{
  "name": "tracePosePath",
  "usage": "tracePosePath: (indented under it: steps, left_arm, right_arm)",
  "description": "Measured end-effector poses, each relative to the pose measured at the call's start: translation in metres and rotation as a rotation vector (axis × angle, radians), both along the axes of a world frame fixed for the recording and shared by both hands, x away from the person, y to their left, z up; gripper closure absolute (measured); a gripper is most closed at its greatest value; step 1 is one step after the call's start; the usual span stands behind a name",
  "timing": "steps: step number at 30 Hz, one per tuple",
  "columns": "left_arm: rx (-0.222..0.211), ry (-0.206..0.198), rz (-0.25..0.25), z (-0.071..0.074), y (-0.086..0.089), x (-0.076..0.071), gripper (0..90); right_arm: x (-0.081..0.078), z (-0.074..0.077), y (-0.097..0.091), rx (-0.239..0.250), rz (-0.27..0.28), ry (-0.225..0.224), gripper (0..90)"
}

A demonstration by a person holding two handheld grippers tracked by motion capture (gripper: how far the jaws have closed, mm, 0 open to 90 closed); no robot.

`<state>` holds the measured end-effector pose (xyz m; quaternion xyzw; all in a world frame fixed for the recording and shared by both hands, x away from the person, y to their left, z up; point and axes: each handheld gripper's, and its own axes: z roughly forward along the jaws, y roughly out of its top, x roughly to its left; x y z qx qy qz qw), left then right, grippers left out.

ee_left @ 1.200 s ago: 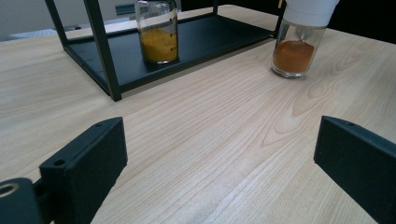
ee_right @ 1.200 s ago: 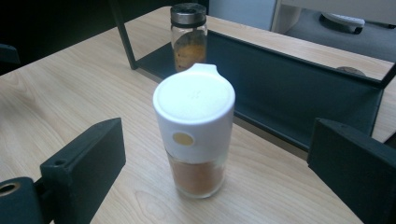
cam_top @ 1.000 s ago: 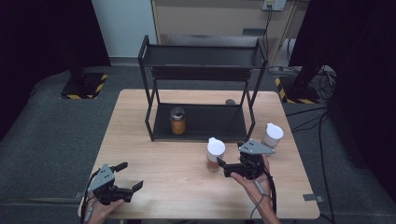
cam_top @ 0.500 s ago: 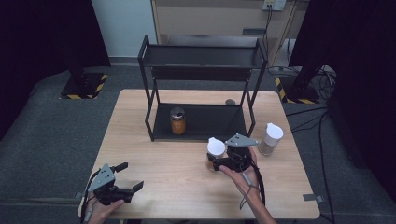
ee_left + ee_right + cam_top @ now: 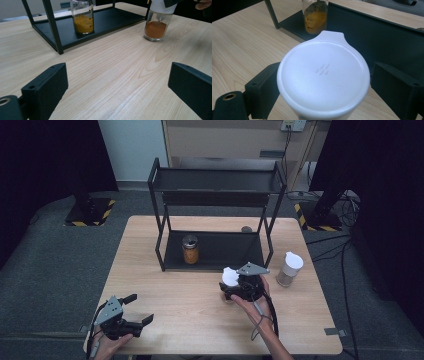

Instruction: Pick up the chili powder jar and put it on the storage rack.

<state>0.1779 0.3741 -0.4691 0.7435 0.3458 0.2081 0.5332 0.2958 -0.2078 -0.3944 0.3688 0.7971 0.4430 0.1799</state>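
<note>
A glass spice jar with a white lid (image 5: 229, 276) holds orange powder and stands on the wooden table (image 5: 200, 320) in front of the black rack. My right gripper (image 5: 228, 290) has its jaws on either side of it, and they have just been closing. In the right gripper view the lid (image 5: 323, 80) hides the glass between the jaws, and a thin gap shows beside the right-hand one. In the left gripper view the same jar (image 5: 157, 25) stands at the far right. My left gripper (image 5: 140, 309) rests open at the front left with nothing in it (image 5: 117, 82).
A two-tier black rack (image 5: 215, 195) stands at the back of the table. On its lower shelf sits a jar of yellow spice (image 5: 190, 251). Another white-lidded jar (image 5: 289, 269) stands right of the rack. A small dark disc (image 5: 246, 229) lies behind the rack.
My right gripper has moved left and toward the rack onto the white-lidded jar, and its jaws now stand on either side of it. The left gripper has stayed put.
</note>
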Motion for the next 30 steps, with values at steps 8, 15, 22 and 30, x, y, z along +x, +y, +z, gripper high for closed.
tracePosePath:
  steps: [8,15,22,30]
  left_arm:
    - [0.002,0.002,0.000,0.000,0.000,0.000,1.8]
    - [0.000,0.002,-0.001,0.000,0.000,0.000,1.9]
    - [0.000,0.003,-0.001,0.000,0.000,0.001,1.8]
    - [0.001,0.004,-0.002,0.000,0.000,0.001,1.8]
  right_arm:
    - [-0.003,-0.007,0.004,-0.003,0.008,-0.020,26.1]
    - [-0.007,-0.007,0.007,-0.017,0.001,-0.037,30.4]
    - [-0.004,-0.004,0.007,-0.027,0.011,-0.029,30.6]
    - [0.002,0.004,0.008,-0.032,0.025,-0.028,30.6]
